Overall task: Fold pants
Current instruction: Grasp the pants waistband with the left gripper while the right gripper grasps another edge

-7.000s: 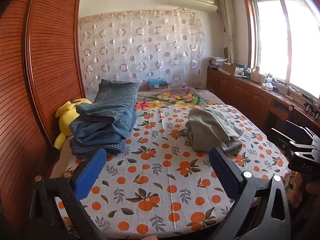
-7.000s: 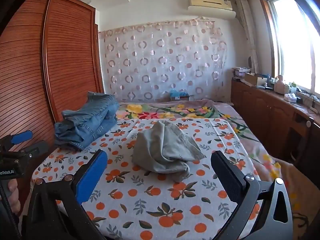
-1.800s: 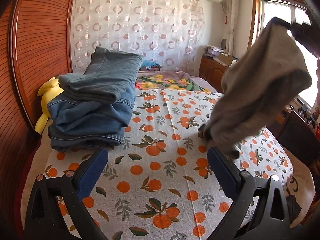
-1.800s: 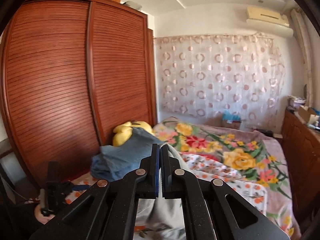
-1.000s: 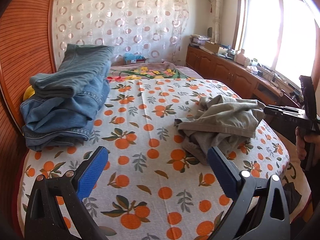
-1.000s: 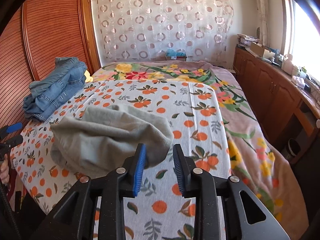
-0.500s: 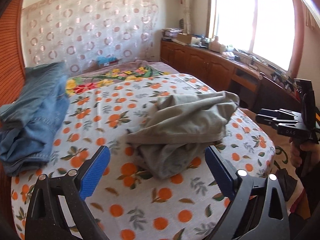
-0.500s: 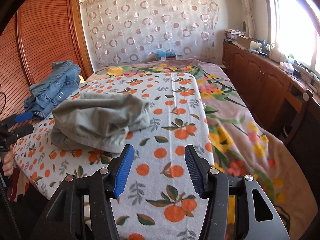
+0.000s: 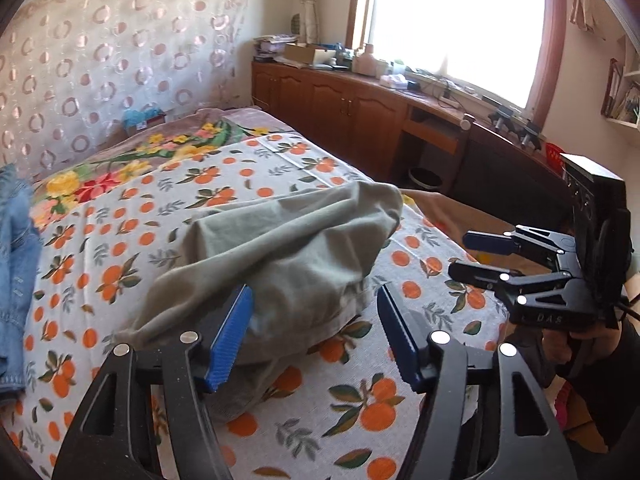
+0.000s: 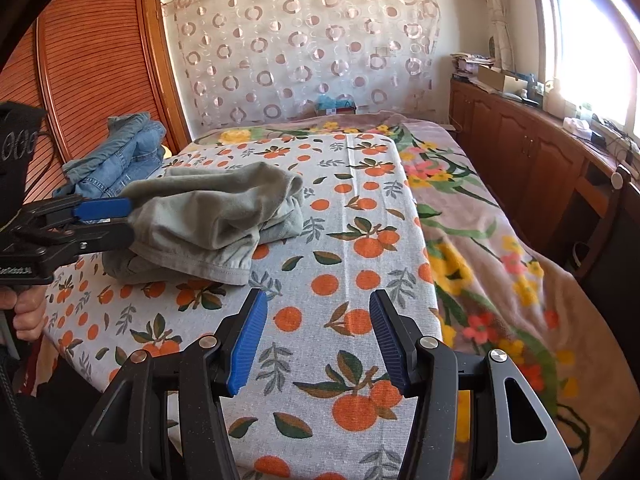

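Observation:
The grey-green pants (image 9: 280, 252) lie crumpled on the orange-print sheet (image 9: 360, 408) of the bed. My left gripper (image 9: 316, 320) is at their near edge. Its jaws are closing with a fold of the cloth between them; the right pad stands clear of the fabric. In the right wrist view the left gripper (image 10: 130, 220) reaches the pants (image 10: 212, 216) from the left, its tips at the hem. My right gripper (image 10: 318, 336) hovers open over bare sheet to the right of the pants, nothing between its fingers. It also shows as the right gripper (image 9: 468, 256) at the bed's right side.
A stack of folded blue jeans (image 10: 120, 156) sits at the far left of the bed by the wooden wardrobe (image 10: 100, 60). A floral blanket (image 10: 480, 240) covers the right part of the bed. Wooden cabinets (image 9: 352, 112) run under the window.
The left gripper has swung right and closed in on the pants, its jaws narrowing around their edge. The right gripper has let go of the pants, drawn back and widened, then stayed still.

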`<state>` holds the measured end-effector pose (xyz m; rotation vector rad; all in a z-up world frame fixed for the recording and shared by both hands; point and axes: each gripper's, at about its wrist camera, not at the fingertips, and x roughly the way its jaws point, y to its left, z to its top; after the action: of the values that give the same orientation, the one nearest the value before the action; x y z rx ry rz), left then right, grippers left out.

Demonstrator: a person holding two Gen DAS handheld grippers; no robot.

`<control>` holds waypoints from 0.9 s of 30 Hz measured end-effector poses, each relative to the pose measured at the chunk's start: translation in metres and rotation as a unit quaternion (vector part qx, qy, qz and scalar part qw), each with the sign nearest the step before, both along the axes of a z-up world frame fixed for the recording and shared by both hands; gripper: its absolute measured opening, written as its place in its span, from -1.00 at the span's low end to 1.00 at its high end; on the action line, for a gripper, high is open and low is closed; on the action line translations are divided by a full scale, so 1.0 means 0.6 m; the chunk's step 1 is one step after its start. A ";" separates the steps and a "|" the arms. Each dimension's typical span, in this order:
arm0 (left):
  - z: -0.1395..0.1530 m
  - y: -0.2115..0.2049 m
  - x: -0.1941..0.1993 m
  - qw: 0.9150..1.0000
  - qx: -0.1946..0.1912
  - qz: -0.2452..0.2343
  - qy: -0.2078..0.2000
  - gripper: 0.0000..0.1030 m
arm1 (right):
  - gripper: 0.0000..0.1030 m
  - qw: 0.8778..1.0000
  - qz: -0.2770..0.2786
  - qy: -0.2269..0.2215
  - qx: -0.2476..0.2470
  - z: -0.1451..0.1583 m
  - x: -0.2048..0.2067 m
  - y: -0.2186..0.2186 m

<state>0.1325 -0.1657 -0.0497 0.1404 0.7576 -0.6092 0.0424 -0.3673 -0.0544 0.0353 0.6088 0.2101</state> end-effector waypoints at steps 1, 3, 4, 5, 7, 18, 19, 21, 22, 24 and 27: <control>-0.001 -0.009 0.002 1.000 0.007 -0.006 -0.001 0.10 | 0.07 1.000 0.001 0.000 0.000 -0.001 -0.001 0.002; -0.005 -0.026 0.005 0.999 0.030 -0.015 -0.003 -0.15 | 0.07 1.000 0.004 -0.001 0.000 -0.003 -0.001 0.004; -0.008 -0.032 0.007 0.999 0.041 -0.018 -0.002 -0.24 | 0.07 1.000 0.006 -0.001 0.000 -0.003 -0.002 0.005; -0.011 -0.036 0.009 0.998 0.052 -0.020 -0.001 -0.26 | 0.07 1.000 0.007 -0.001 0.000 -0.003 -0.001 0.007; -0.015 -0.039 0.011 0.998 0.065 -0.023 0.002 -0.44 | 0.07 1.000 0.010 -0.003 0.000 -0.003 -0.001 0.009; 0.040 0.025 0.009 0.999 0.036 0.011 -0.036 -0.91 | 0.07 1.000 0.018 -0.003 -0.006 -0.003 0.009 0.023; 0.058 0.045 0.011 0.998 0.024 0.024 -0.044 -0.91 | 0.07 1.000 0.021 -0.004 -0.006 -0.002 0.011 0.026; 0.077 0.074 0.018 0.998 0.011 0.040 -0.050 -0.92 | 0.07 1.000 0.025 -0.004 -0.007 -0.001 0.015 0.031; 0.089 0.097 0.021 0.997 0.006 0.055 -0.057 -0.92 | 0.08 1.000 0.027 -0.005 -0.008 0.001 0.018 0.035; 0.102 0.136 0.026 0.995 -0.001 0.077 -0.060 -0.92 | 0.08 0.999 0.033 -0.008 -0.007 0.004 0.023 0.041; 0.112 0.193 0.028 0.991 -0.005 0.111 -0.068 -0.92 | 0.08 0.999 0.043 -0.015 -0.004 0.010 0.032 0.055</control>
<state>0.1493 -0.0501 0.0178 0.0862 0.6271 -0.3879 0.0616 -0.3343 -0.0484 -0.0009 0.5817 0.2903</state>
